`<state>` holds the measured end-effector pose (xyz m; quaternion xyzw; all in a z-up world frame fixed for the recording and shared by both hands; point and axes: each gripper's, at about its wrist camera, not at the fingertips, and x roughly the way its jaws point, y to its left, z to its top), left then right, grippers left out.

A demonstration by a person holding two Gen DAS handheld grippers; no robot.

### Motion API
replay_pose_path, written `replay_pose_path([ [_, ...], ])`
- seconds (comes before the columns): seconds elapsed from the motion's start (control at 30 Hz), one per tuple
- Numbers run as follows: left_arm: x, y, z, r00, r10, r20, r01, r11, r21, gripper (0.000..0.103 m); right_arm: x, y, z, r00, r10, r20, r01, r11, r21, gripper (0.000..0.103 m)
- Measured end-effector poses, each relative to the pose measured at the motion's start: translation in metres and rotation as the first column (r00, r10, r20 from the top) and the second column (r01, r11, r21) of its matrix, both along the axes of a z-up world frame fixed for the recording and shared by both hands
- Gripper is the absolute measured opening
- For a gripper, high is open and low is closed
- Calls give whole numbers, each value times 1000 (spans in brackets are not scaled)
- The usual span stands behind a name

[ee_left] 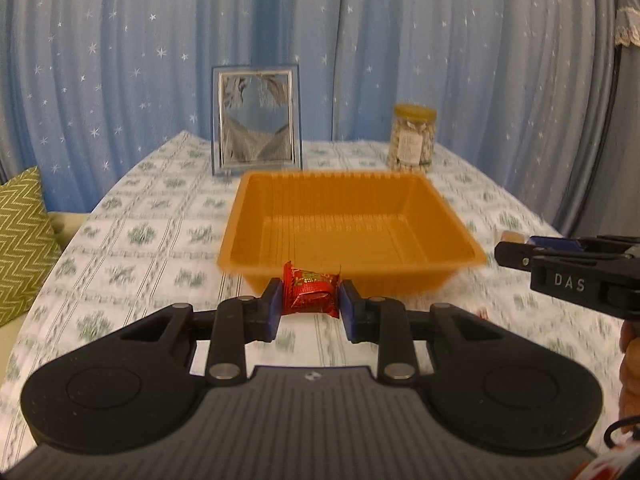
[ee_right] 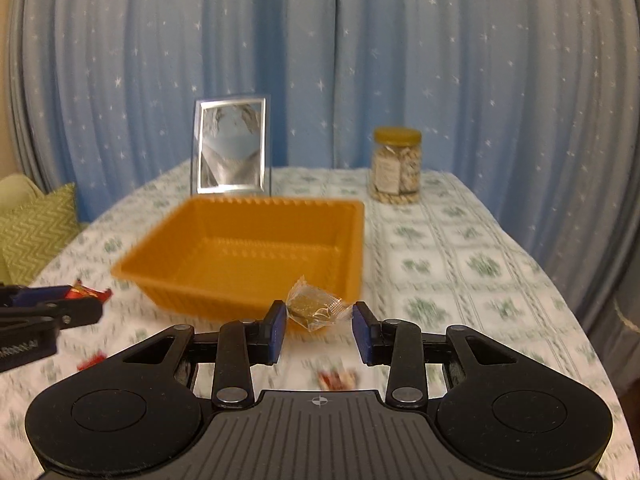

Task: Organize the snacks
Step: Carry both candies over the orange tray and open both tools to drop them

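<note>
The red candy (ee_left: 310,295) is pinched between the pads of the left gripper (ee_left: 310,306), and the clear-wrapped candy (ee_right: 316,307) sits between the pads of the right gripper (ee_right: 320,326), which seems to hold it, both just before the near wall of the orange tray (ee_left: 280,196). The tray is empty, so I judge the work is only at the start, and a few more candies (ee_right: 338,378) lie on the tablecloth (ee_right: 460,264). Above the tray the room is free; the picture frame (ee_left: 256,120) and the jar (ee_left: 412,138) stand well behind its far rim.

Your left gripper (ee_left: 311,305) and right gripper (ee_right: 319,326) look the same: matte black linkage arms, silver pivot screws, blue pads (ee_right: 276,330), ribbed grey housing with round black caps either side. White "DAS" lettering on the right one's side.
</note>
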<state>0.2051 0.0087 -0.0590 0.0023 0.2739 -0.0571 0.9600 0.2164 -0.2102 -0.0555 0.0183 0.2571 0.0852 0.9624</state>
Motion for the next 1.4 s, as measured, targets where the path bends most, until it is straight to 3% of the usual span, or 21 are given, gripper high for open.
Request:
replay_pose_path([
  [0.27, 61, 3, 2, 1000, 8, 7, -8, 1000, -24, 27, 57, 5, 9, 1000, 2, 2, -2, 999, 33, 36],
  [0.6, 118, 8, -10, 999, 23, -39, -25, 999, -42, 28, 109, 19, -10, 995, 31, -94, -25, 998, 58, 36],
  [1.13, 159, 16, -35, 990, 36, -136, -43, 998, -51, 29, 148, 40, -38, 975, 63, -214, -54, 997, 46, 36],
  [1.23, 161, 18, -38, 989, 39, -142, -47, 998, -52, 34, 151, 41, -41, 973, 62, -224, -54, 998, 41, 36],
  [1.3, 161, 19, -39, 989, 45, -141, -53, 997, -55, 51, 152, 41, -42, 973, 57, -225, -50, 998, 37, 36],
  [1.4, 161, 20, -39, 989, 45, -140, -53, 997, -55, 51, 153, 40, -42, 973, 52, -226, -44, 998, 37, 36],
])
